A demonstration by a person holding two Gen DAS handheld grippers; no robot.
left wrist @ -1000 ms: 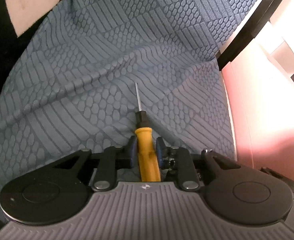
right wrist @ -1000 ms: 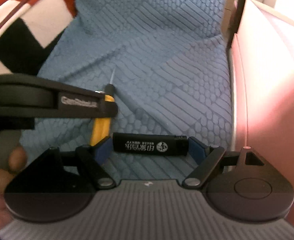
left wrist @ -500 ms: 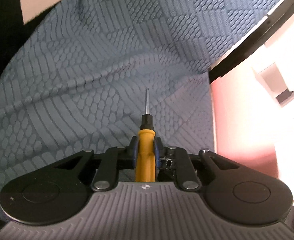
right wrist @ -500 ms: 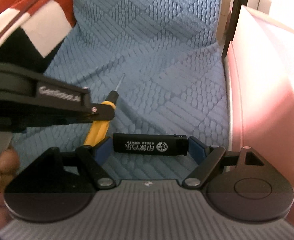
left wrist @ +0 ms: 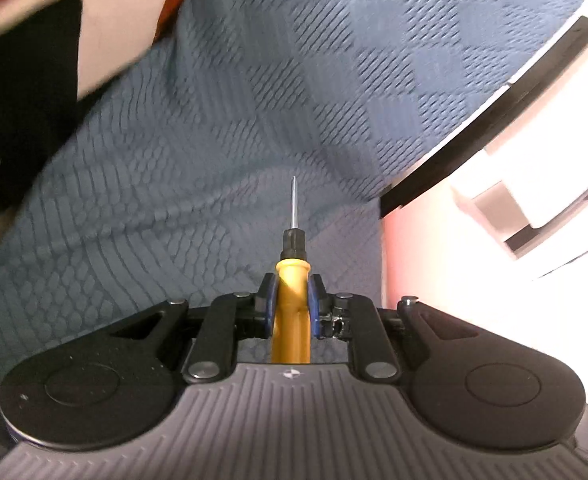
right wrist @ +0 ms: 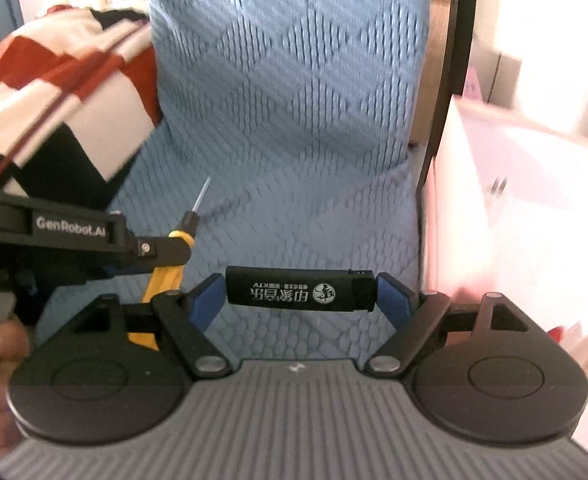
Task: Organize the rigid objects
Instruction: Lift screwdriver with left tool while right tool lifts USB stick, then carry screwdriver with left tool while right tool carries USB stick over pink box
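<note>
Two hand-held grippers, each loaded. The left hand-held gripper [left wrist: 291,306] is clamped tight on the yellow handle of one precision screwdriver [left wrist: 292,280], its thin shaft pointing ahead over the blue textured bedspread [left wrist: 197,168]. The right hand-held gripper [right wrist: 300,294] stands wide, its blue pads pressing the two ends of one black lighter [right wrist: 300,289], held crosswise. Risks, as judged: the end-to-end pinch may let the lighter pivot out, and the screwdriver's tip could snag the fabric. One pink container [right wrist: 514,216] lies at right.
</note>
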